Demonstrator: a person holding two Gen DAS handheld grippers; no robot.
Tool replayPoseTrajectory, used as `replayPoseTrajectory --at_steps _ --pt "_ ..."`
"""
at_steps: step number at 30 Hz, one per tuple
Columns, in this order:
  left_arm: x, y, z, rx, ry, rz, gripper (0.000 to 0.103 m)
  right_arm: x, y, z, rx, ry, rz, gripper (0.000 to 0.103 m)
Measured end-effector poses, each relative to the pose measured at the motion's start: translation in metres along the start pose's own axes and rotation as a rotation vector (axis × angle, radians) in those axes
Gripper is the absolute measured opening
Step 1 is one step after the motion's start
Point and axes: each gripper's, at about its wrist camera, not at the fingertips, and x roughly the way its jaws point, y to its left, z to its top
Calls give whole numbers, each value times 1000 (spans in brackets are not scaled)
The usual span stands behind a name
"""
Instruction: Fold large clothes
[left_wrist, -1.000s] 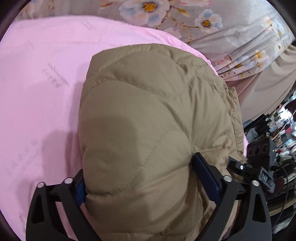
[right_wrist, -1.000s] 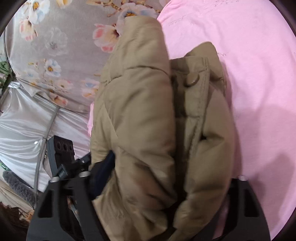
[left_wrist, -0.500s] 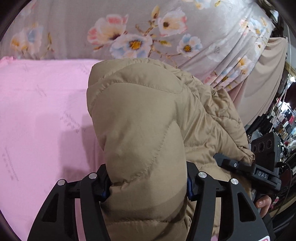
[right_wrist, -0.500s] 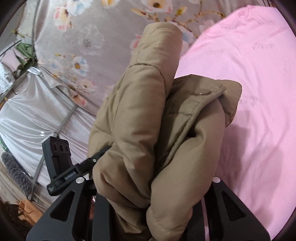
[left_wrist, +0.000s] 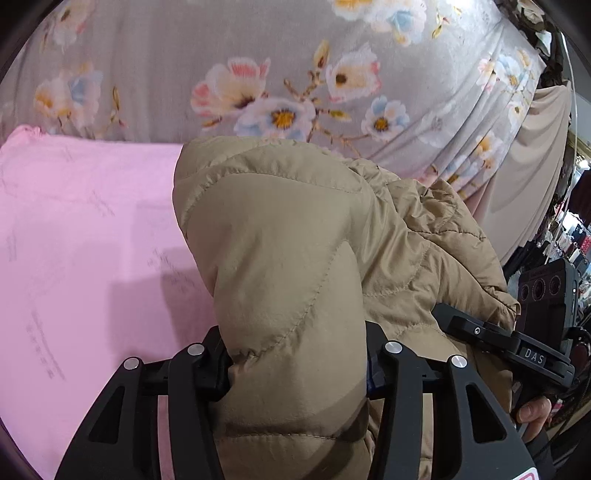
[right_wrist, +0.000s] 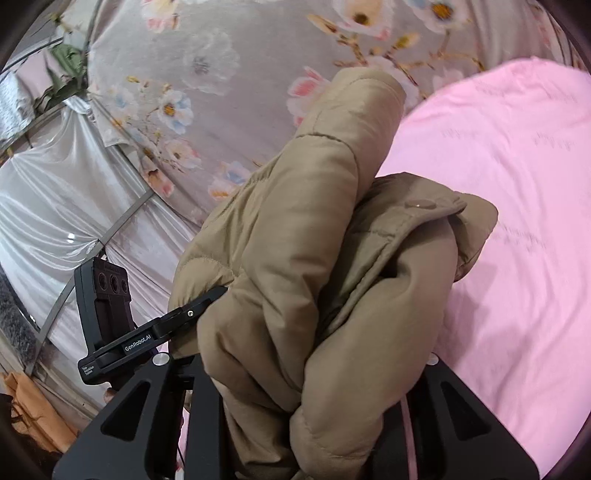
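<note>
A second ago the jacket (left_wrist: 295, 258) lay low over the pink sheet (left_wrist: 81, 236), filling the left wrist view and looking almost flat. Now it stands up between the two grippers, and the flowered cloth (left_wrist: 258, 74) behind it fills far more of both views. The cameras have tipped upward and the bundle has come off the bed. I take that to mean the folding itself is largely done: the jacket is already a thick, doubled-up wad, and the person is lifting it as one piece, perhaps to carry it or set it down squarely. Where it goes I cannot say.

The left gripper (left_wrist: 295, 363) has closed in over that second; its jaws were spread wide around the padding and now stand much nearer together, pinching a fat roll of quilted cloth. The blue pad on its right finger just shows at the edge of the fabric.

The right gripper (right_wrist: 314, 376) is also clamped on the jacket, with several layers bunched between its fingers, among them the snap placket (right_wrist: 417, 206). Its fingertips are buried in the cloth, so how narrow the gap is I can only judge as partly closed, squeezed on bulk.

The jacket hangs in the air above the sheet, held from both sides, with the grippers close together.
</note>
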Motion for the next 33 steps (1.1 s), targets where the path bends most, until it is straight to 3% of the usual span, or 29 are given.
replayPoseTrajectory --at_steps 9,16,24,33 --pt "-34 22 61 30 -152 -23 47 20 59 55 -154 -82 37 23" --pt "-33 60 86 33 -207 -19 47 61 85 78 -240 -88 10 23" --pt "4 125 98 11 -194 -5 47 134 83 82 -236 -34 -34 23" --pt "74 194 89 -20 -101 48 47 226 44 65 -167 70 -121 25"
